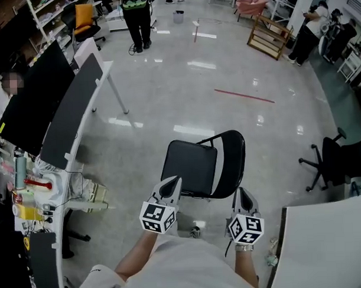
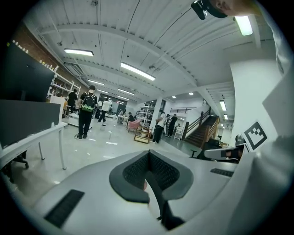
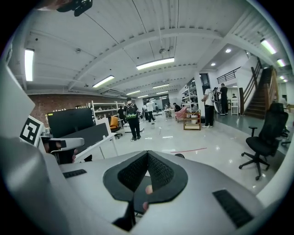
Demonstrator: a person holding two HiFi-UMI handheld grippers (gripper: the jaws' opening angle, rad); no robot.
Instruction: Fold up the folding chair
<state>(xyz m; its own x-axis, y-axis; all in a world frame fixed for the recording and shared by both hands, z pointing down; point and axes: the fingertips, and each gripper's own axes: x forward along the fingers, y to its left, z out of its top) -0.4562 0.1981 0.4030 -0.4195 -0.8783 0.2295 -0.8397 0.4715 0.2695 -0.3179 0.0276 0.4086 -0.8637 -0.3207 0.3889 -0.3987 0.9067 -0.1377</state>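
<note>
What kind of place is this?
Probably an open workshop or lab office: white desks with dark dividers, storage shelves, and a rolling office chair on a polished floor.

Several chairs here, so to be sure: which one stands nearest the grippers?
The open black folding chair at centre; the wheeled office chair sits off to the right, the orange chair far back left.

Folding chair [image 1: 202, 166] on floor [image 1: 225, 68], desk [image 1: 67, 115] to its left
</note>
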